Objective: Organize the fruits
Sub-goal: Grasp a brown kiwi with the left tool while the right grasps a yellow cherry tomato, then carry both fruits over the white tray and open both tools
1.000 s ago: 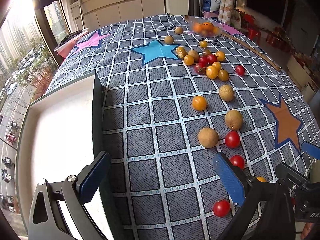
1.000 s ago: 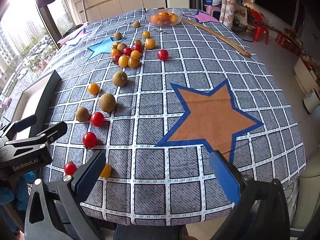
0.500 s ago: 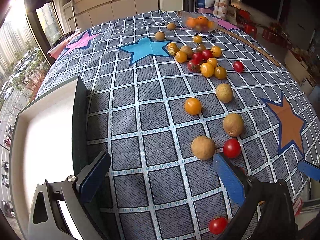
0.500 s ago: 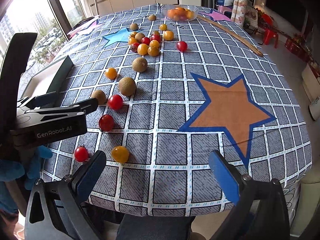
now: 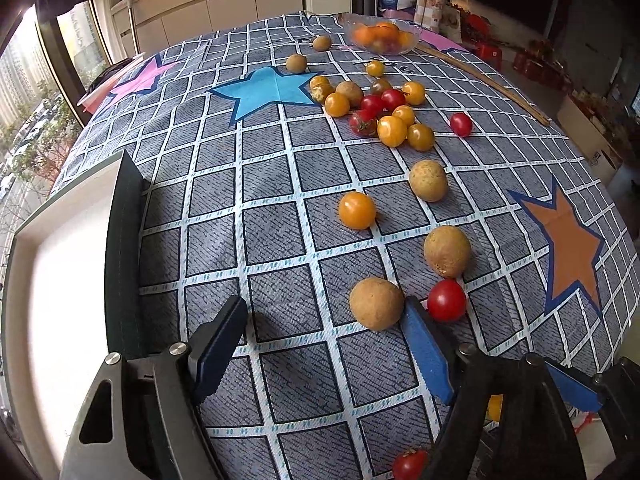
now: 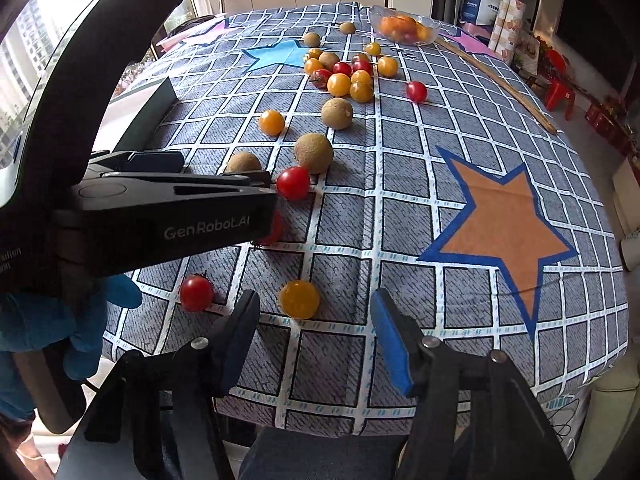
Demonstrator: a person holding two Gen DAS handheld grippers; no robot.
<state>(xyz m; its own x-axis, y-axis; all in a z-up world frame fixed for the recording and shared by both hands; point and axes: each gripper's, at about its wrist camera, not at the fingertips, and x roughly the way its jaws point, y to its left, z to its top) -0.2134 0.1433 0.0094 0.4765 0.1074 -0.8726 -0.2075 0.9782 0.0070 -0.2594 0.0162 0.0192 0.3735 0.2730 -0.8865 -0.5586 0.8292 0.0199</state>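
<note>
So both claws are hovering low over the near end of the counter (image 5: 280, 184), the one with the grid-and-stars cloth, and both are closing right now with nothing pinched yet. The left claw (image 5: 320, 332) has its blue pads still spread, and the brown round fruit (image 5: 376, 309) sits right at the tip of its right-hand pad, a red cherry tomato (image 5: 447, 300) just beside that. The right claw (image 6: 316, 332) is narrowing around a yellow cherry tomato (image 6: 299, 299), which lies between the tips but isn't touched. Another red tomato (image 6: 196, 293) sits just left of it. The rest of the fruit is scattered further back, with a glass bowl (image 5: 383, 36) of oranges at the far end and a white tray (image 5: 60, 280) on the left.
</note>
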